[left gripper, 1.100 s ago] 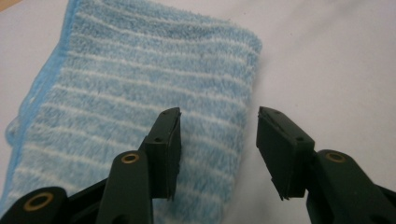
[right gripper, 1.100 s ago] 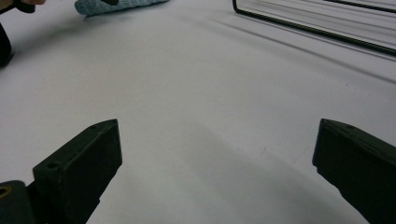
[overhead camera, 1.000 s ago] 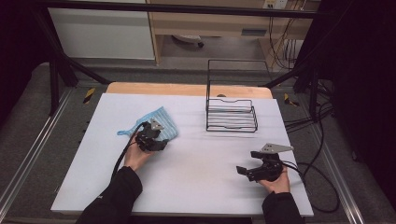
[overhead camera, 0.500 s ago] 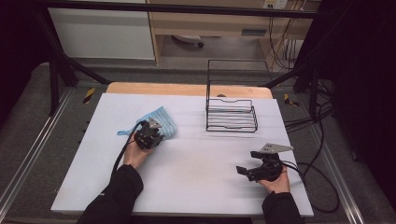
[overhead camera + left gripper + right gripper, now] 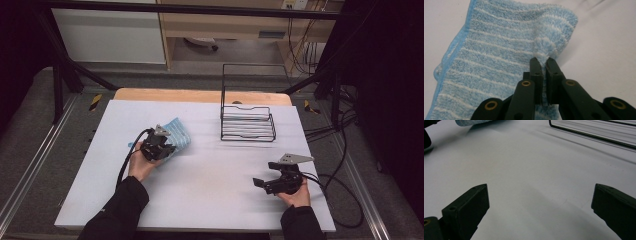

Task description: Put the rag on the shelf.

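Left tongs (image 5: 543, 65) pinch towel (image 5: 499, 50), hiding its fold.

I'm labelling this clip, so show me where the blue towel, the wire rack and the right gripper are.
blue towel (image 5: 499, 50), left gripper view, on its striped middle.
wire rack (image 5: 248, 131), high view, on its wire floor.
right gripper (image 5: 258, 183), high view, between its spread jaw tips.
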Demonstrator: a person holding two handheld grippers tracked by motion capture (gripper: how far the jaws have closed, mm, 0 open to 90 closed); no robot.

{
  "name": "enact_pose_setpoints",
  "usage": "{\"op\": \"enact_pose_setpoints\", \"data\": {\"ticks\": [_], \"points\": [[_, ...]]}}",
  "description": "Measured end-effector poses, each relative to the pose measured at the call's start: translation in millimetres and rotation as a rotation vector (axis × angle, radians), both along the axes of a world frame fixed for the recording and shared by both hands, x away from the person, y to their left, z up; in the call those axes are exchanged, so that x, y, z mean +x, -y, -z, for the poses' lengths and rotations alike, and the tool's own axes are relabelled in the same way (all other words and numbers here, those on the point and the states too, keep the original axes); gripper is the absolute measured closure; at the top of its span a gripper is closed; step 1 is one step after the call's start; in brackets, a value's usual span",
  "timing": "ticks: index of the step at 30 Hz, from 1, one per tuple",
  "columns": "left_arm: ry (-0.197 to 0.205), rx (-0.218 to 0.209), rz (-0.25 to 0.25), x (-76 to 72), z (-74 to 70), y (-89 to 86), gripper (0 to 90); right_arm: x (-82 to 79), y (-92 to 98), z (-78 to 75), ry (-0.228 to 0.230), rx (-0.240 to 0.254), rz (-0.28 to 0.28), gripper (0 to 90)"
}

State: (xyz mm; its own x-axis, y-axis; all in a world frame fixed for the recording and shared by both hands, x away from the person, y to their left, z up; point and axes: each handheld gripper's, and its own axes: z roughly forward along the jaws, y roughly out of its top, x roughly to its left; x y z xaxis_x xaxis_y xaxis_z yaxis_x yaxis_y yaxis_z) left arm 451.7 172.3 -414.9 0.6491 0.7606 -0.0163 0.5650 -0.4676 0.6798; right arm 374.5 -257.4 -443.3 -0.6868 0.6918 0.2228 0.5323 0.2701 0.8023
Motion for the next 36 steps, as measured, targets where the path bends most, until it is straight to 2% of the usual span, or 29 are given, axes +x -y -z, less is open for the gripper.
{"op": "enact_pose_setpoints", "data": {"ticks": [3,9,13,17,36], "points": [[-0.012,-0.024,0.005,-7.4,-1.9,2.0,85.0,-0.1,0.1,-0.1,0.000,0.001,0.000,2.1],[-0.029,-0.042,0.012,-23.2,-0.8,7.1,84.8,-0.2,0.0,-0.1,-0.001,0.001,-0.001,2.1],[-0.033,-0.031,0.035,-33.5,2.2,13.7,84.7,-0.3,-0.2,-0.1,-0.002,0.004,0.000,2.2],[-0.043,-0.041,0.057,-42.2,4.5,20.4,84.5,-0.4,-0.1,-0.1,0.000,0.001,0.000,2.2],[-0.064,-0.060,0.102,-71.8,8.8,59.2,84.0,-0.5,-0.6,0.1,-0.004,-0.001,-0.003,2.3]]}}
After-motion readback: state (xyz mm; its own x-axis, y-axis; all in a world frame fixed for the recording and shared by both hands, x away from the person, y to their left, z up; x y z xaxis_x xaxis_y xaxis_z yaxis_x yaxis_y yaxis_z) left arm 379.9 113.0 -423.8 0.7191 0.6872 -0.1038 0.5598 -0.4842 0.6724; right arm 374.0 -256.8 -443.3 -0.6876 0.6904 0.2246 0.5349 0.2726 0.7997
